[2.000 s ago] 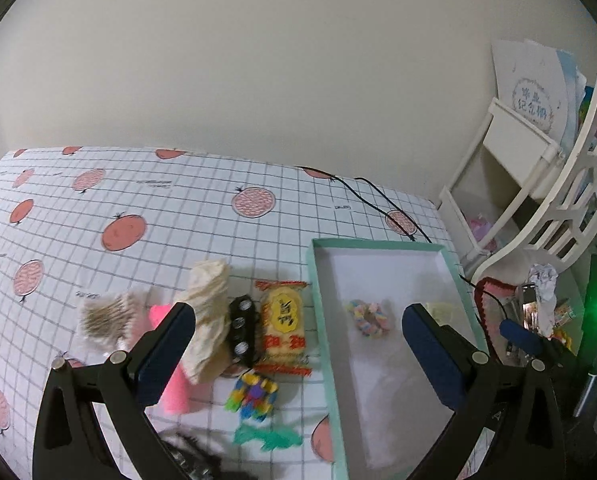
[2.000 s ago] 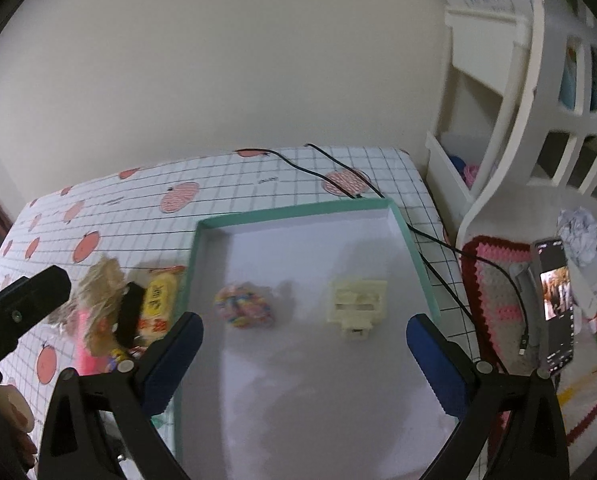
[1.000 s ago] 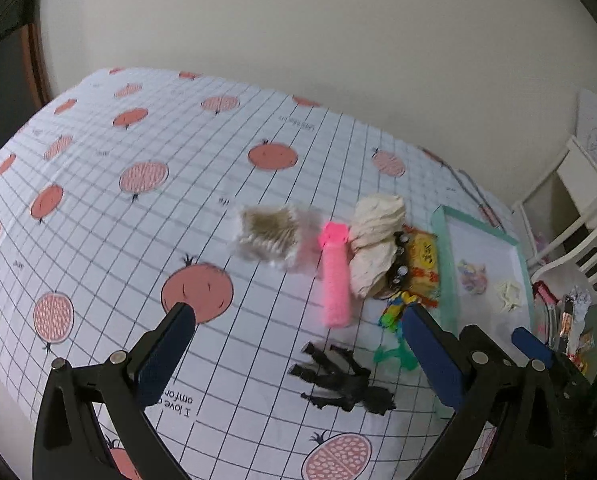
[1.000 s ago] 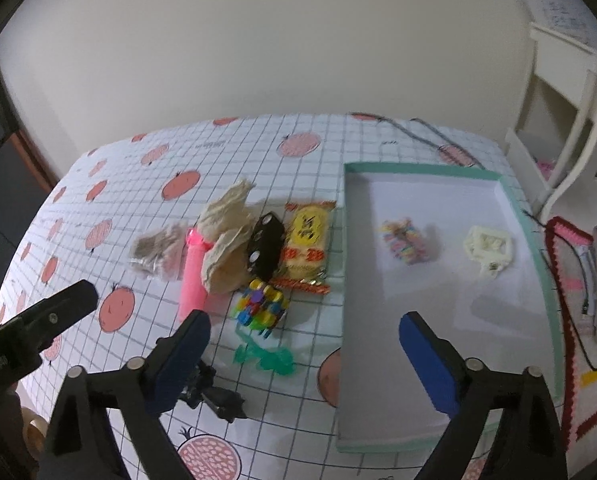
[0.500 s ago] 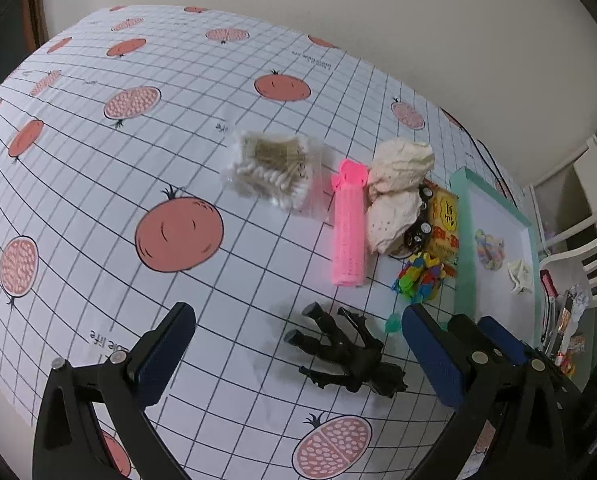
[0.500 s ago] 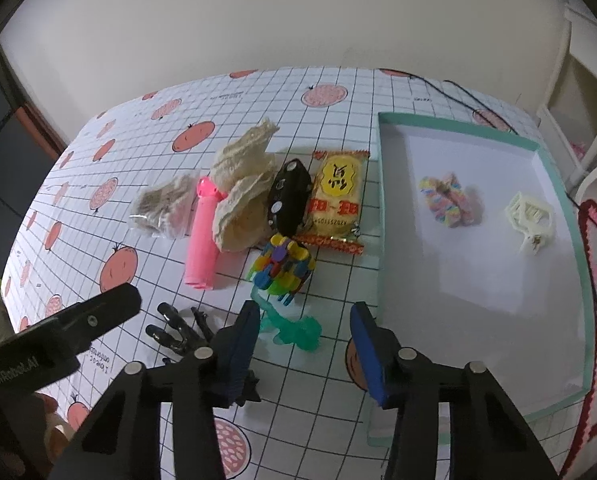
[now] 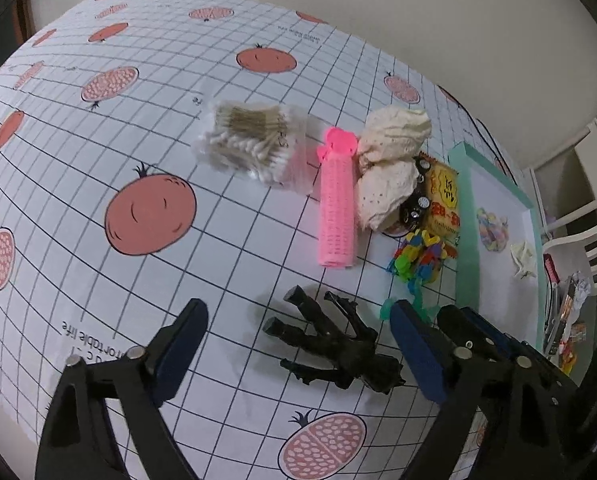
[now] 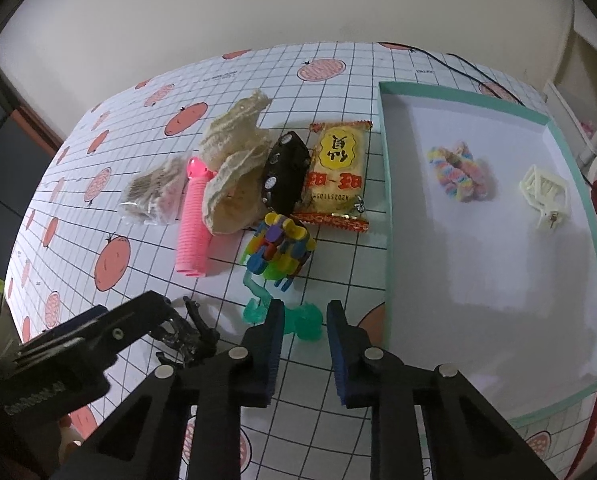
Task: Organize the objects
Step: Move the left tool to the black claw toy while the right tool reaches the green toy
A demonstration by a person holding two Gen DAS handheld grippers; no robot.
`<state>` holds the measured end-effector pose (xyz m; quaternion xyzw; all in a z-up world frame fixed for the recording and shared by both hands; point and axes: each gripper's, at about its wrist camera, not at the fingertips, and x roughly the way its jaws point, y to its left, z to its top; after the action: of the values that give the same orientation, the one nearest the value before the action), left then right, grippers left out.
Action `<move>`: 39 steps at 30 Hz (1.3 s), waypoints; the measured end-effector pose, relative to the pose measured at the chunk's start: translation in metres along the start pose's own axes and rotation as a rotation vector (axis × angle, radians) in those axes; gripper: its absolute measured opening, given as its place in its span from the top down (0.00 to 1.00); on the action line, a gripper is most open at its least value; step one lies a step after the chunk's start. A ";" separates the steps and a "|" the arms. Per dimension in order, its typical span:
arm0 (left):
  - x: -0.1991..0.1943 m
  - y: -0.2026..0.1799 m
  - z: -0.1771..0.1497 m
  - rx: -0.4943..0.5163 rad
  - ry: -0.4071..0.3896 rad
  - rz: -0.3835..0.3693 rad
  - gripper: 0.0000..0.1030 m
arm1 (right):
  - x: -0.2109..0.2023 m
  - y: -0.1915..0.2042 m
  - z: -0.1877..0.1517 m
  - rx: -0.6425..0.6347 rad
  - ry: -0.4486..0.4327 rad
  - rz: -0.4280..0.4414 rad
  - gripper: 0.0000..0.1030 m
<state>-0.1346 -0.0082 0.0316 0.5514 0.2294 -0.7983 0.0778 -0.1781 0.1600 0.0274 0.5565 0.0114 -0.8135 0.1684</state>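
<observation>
Black toy figure [image 7: 334, 344] lies flat on tablecloth [image 7: 98, 160], long axis diagonal — legs toward far left, between wide-open left gripper [image 7: 298, 344] fingers, untouched. Right gripper [image 8: 302, 316] narrowly open over green translucent toy [image 8: 294, 320], gripping nothing. Teal tray [image 8: 386, 200] on right.

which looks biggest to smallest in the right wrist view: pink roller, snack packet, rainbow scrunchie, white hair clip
1. pink roller and snack packet: too alike in apparent size to rank.
3. rainbow scrunchie.
4. white hair clip, only slightly smaller-looking than the scrunchie.
</observation>
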 end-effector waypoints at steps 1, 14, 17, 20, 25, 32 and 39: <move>0.002 0.000 0.000 -0.004 0.009 -0.005 0.17 | 0.001 0.000 0.000 0.001 0.001 0.002 0.79; 0.011 0.001 0.002 -0.022 0.015 -0.007 0.39 | 0.010 -0.004 0.000 0.019 0.022 0.015 0.84; 0.015 0.001 0.003 -0.020 0.025 0.002 0.47 | 0.010 -0.003 0.000 0.021 0.021 0.014 0.84; 0.020 0.005 0.003 -0.024 0.042 0.013 0.52 | 0.011 -0.005 0.000 0.032 0.020 0.023 0.84; 0.022 0.008 0.004 -0.044 0.042 -0.005 0.64 | 0.009 -0.007 0.000 0.036 0.021 0.028 0.84; 0.020 0.011 0.004 -0.066 0.038 -0.022 0.66 | 0.009 -0.009 0.000 0.042 0.020 0.028 0.90; 0.015 0.012 0.006 -0.069 0.030 -0.044 0.71 | 0.008 -0.007 0.000 0.040 0.014 0.028 0.90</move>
<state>-0.1410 -0.0199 0.0160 0.5551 0.2699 -0.7831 0.0760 -0.1833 0.1645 0.0187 0.5654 -0.0116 -0.8073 0.1686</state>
